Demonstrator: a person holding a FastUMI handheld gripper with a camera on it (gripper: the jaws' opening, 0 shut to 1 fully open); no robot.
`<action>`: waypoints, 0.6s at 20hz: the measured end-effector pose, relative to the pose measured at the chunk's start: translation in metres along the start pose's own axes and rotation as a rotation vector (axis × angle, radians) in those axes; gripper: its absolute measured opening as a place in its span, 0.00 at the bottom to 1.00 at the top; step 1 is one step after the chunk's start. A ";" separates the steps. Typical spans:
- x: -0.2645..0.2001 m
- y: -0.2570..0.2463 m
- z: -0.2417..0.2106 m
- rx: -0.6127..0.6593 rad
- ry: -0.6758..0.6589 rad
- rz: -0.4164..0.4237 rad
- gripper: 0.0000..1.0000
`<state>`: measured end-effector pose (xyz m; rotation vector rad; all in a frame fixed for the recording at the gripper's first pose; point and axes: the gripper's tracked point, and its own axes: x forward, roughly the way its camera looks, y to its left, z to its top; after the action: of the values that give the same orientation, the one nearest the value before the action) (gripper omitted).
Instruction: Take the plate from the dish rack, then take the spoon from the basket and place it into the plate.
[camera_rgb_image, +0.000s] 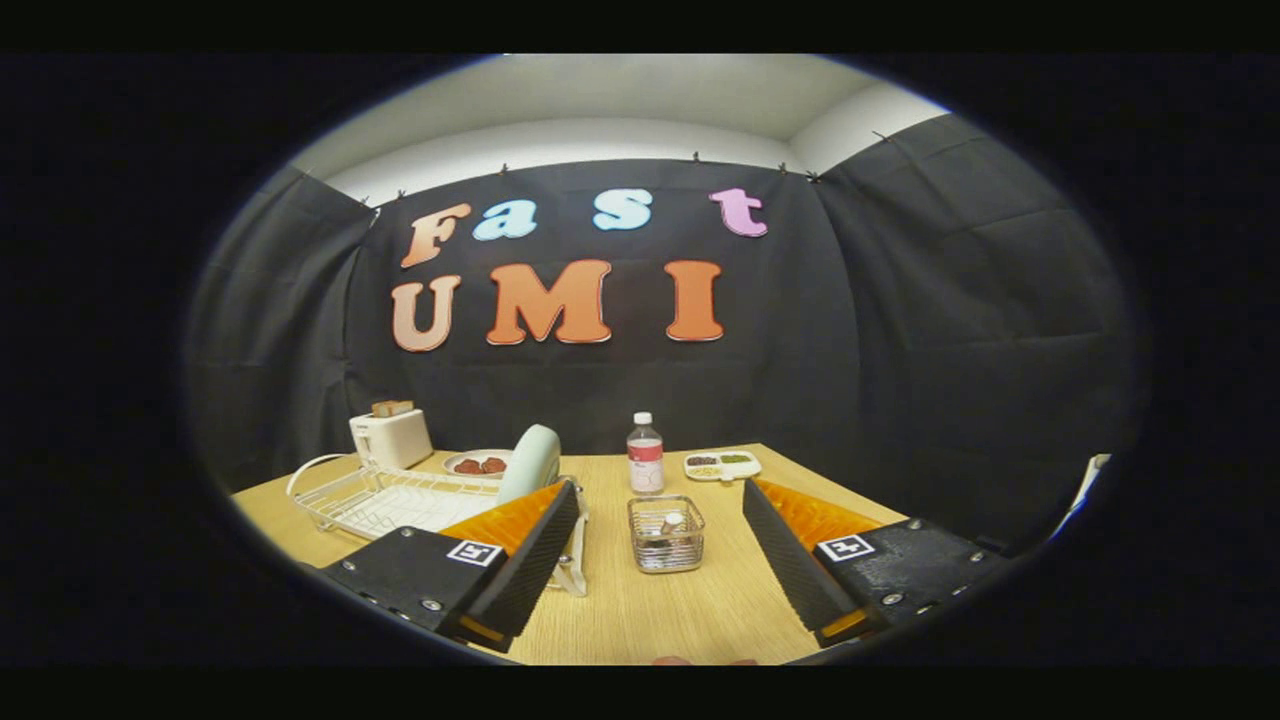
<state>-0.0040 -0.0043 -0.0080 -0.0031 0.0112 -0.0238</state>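
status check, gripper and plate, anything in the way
Gripper open, holding nothing, off the table. Plate upright in dish rack, untouched. Spoon in basket between the fingers. Bottle behind basket, not blocking the rack.

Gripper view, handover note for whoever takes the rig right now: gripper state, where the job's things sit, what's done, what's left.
Gripper: open, fingers spread wide above the table, holding nothing.
Plate: standing on edge in the dish rack, beyond the left finger.
Basket: wire, on the table between the fingers and just ahead of them. Something sits inside, presumably the spoon, but too small to tell for sure.
Also beyond: bottle behind the basket, toaster behind the rack.
Done: nothing yet.
Left: take the plate out of the rack and set it down, then move the spoon from the basket into the plate.
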 end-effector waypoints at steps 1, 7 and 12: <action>0.001 -0.001 -0.001 -0.007 -0.002 -0.004 0.99; 0.001 0.006 -0.002 -0.011 0.015 0.013 0.99; 0.009 0.023 0.003 -0.018 0.032 0.055 0.99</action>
<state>0.0056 0.0190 -0.0047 -0.0204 0.0430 0.0311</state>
